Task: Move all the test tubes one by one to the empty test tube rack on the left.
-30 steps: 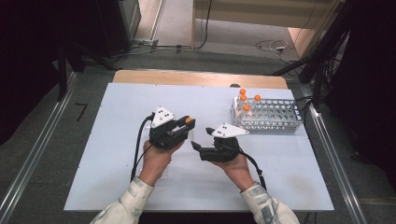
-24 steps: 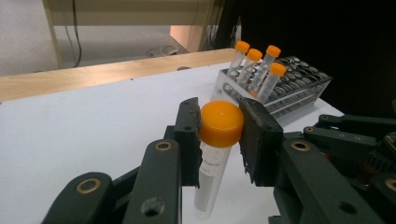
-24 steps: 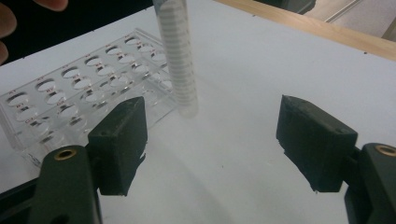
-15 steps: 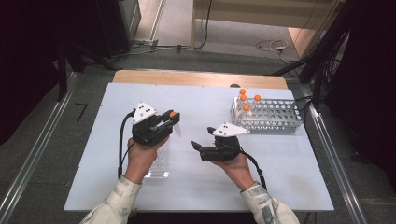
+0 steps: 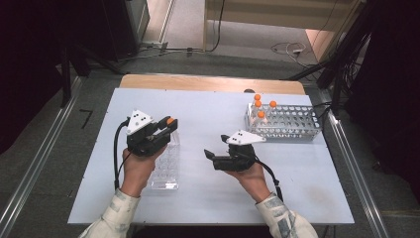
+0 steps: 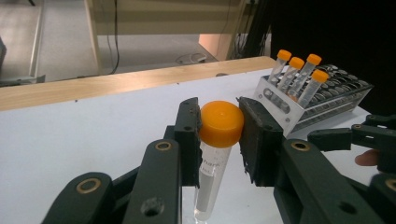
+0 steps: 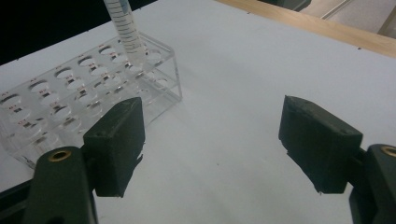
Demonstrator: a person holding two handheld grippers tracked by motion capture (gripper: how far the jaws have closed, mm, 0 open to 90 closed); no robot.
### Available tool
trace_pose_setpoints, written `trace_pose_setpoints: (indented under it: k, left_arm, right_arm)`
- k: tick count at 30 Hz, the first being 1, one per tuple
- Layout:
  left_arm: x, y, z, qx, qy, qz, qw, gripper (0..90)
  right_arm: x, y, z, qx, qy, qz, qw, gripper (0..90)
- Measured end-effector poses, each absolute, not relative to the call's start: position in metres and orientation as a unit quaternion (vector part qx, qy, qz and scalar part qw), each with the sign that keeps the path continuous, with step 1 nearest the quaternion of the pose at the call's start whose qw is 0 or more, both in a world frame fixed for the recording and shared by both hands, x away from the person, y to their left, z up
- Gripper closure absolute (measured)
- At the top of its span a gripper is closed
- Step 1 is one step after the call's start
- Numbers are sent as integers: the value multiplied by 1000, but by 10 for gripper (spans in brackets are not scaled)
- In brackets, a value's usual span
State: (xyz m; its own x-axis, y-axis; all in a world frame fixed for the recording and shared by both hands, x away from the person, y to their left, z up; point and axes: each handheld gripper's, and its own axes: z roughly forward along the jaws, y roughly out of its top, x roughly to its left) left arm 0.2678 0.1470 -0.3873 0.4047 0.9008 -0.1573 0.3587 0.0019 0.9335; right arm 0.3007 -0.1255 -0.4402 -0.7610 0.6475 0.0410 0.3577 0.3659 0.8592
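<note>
tube (image 6: pixel 215 154) with an orange cap (image 6: pixel 221 122) hangs in the left tongs (image 5: pixel 168 125), over the far end of the clear rack (image 5: pixel 165 167) that sits on the white tabletop (image 5: pixel 213 106). it looks light, a stiff thin-walled plastic piece with a smooth, slick body, so it would likely slip if taken by the wall. the cap is the wider, grippier part and the sensible place to hold it. that is where it is held now: the left tongs are clenched on the cap, one pad on each side, with the tube pointing down toward the rack's holes. seen from the right tongs' own camera, the tube's lower end stands at a hole (image 7: pixel 140 65) near the rack's far corner; whether it has entered the hole or only sits above it i cannot tell.

right tongs (image 5: pixel 212 154) are released, jaws spread wide with nothing between them, hovering above bare tabletop just beside the clear rack. they have just finished widening a little more.

metal rack (image 5: pixel 285 121) with four more orange-capped tubes (image 5: pixel 260 110) stands well apart, at the far right of the tabletop.
</note>
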Motion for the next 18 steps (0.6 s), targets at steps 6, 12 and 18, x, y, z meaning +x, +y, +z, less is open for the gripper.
trace_pose_setpoints:
  k: [6,12,18]
  left_arm:
    - [265,151,-389,658,482,267,512,694]
    - [267,149,-394,662,483,267,507,694]
    - [267,146,-404,670,483,274,493,694]
  right_arm:
    - [301,-125,-440,311,812,469,154,213]
    - [301,-125,-441,314,811,470,153,213]
    - [301,-127,-440,314,811,470,153,213]
